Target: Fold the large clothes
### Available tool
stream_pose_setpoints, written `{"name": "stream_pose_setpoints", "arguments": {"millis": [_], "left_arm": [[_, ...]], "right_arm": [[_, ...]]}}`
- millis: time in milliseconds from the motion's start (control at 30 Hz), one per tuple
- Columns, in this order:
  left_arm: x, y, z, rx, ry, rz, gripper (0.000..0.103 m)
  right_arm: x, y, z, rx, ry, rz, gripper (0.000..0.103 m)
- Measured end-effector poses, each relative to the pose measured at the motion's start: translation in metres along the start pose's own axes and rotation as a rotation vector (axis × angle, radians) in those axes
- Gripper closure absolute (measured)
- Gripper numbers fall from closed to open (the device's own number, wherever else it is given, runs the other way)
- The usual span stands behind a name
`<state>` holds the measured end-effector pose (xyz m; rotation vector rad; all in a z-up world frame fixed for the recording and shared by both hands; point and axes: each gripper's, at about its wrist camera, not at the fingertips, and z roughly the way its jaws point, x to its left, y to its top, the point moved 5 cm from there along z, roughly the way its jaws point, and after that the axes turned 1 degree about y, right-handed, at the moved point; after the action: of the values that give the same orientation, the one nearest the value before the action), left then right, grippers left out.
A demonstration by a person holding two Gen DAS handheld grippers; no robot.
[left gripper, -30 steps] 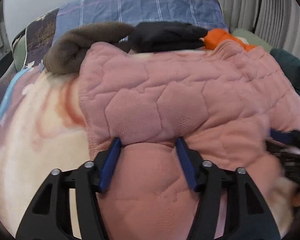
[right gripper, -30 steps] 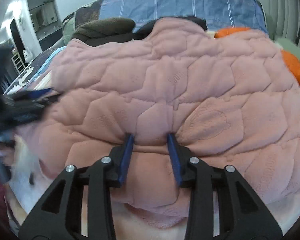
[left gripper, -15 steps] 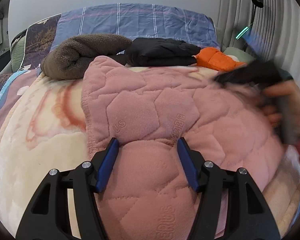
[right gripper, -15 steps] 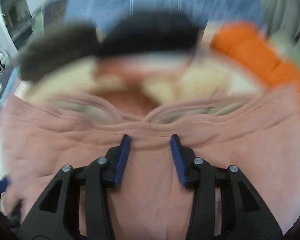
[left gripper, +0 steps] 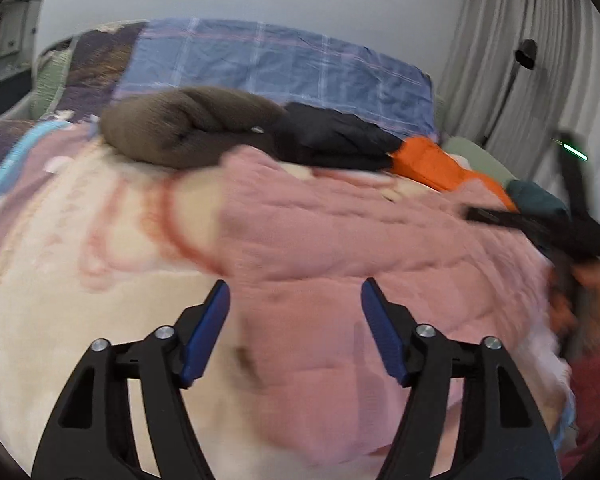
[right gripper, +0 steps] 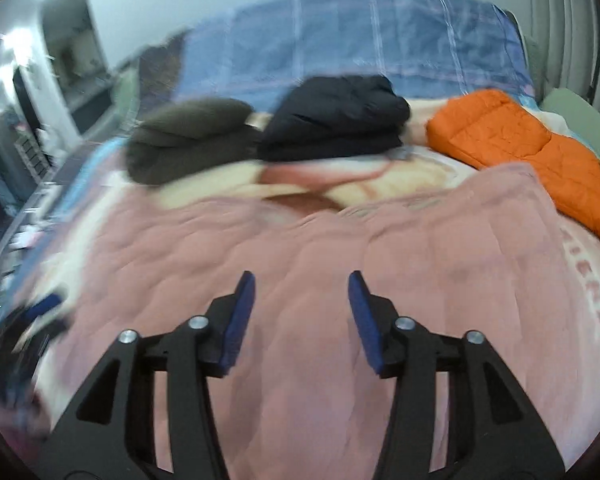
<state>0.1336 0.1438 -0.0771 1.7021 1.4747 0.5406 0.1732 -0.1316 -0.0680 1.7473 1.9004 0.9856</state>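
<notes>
**Both claws letting go over the pink quilted garment**

With my left gripper (left gripper: pixel 295 300) spreading its blue pads and nothing pinched between them, I read it as free above the pink quilted garment (left gripper: pixel 340 248). My right gripper (right gripper: pixel 301 294) is likewise opening, its pads apart with only the fabric lying below them, not clamped.

The garment lies spread across the cream blanket (left gripper: pixel 60 288) on the bed, taking up most of the near half in both views. I judge it soft and thick, a padded fleece with stitched panels: fairly light for its bulk, limp, not slippery, and not fragile. It will sag and drag if lifted from one point, so I would take it by a hem or corner with each claw, well apart, pinching a full fold of the edge.

No containers are in view. Beyond the garment sit a brown bundle (right gripper: pixel 188 140), a dark folded piece (right gripper: pixel 336 116) and an orange padded jacket (right gripper: pixel 520 156), in a row against the blue checked pillow (right gripper: pixel 360 36).
</notes>
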Motion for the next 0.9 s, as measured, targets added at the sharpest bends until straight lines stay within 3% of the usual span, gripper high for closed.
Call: {"name": "stream_pose_setpoints", "arguments": {"millis": [67, 100, 133, 200, 300, 333, 400, 467, 533, 633, 700, 767, 900], "left_arm": [[0.013, -0.002, 0.007, 0.03, 0.014, -0.024, 0.032], [0.016, -0.007, 0.017, 0.068, -0.017, -0.046, 0.031], [0.019, -0.017, 0.033, 0.126, -0.074, -0.079, 0.03], [0.026, -0.028, 0.049, 0.153, -0.078, -0.146, 0.015], [0.038, -0.028, 0.048, 0.16, -0.126, -0.24, 0.015], [0.04, -0.027, 0.046, 0.156, -0.129, -0.243, 0.015], [0.038, -0.026, 0.043, 0.15, -0.125, -0.222, 0.015], [0.035, -0.022, 0.044, 0.158, -0.149, -0.211, 0.015], [0.035, -0.014, 0.043, 0.175, -0.196, -0.22, 0.015], [0.038, 0.01, 0.052, 0.201, -0.259, -0.226, 0.015], [0.041, 0.026, 0.068, 0.24, -0.292, -0.233, 0.015], [0.045, 0.032, 0.088, 0.299, -0.308, -0.255, 0.015], [0.05, 0.028, 0.123, 0.385, -0.358, -0.292, 0.015]], "right_arm": [[0.002, -0.037, 0.004, 0.076, -0.037, 0.007, 0.042], [0.001, -0.062, 0.017, 0.135, -0.045, 0.01, 0.042], [0.006, -0.071, 0.021, 0.105, -0.077, -0.045, 0.042], [0.016, -0.07, 0.015, 0.08, -0.139, -0.136, 0.043], [0.018, -0.055, -0.016, 0.13, -0.055, 0.031, 0.042], [0.026, -0.054, -0.027, 0.121, -0.012, 0.009, 0.042], [0.034, -0.062, -0.028, 0.137, -0.053, -0.08, 0.033], [0.029, -0.082, -0.006, 0.213, -0.095, -0.11, 0.031], [0.039, -0.084, -0.017, 0.142, -0.107, -0.138, 0.03], [0.098, -0.08, -0.051, -0.056, -0.077, -0.426, 0.02], [0.13, -0.085, -0.058, -0.117, -0.063, -0.571, 0.02], [0.168, -0.101, -0.052, -0.115, -0.024, -0.728, 0.019], [0.214, -0.123, -0.02, -0.126, -0.051, -0.937, 0.019]]}}
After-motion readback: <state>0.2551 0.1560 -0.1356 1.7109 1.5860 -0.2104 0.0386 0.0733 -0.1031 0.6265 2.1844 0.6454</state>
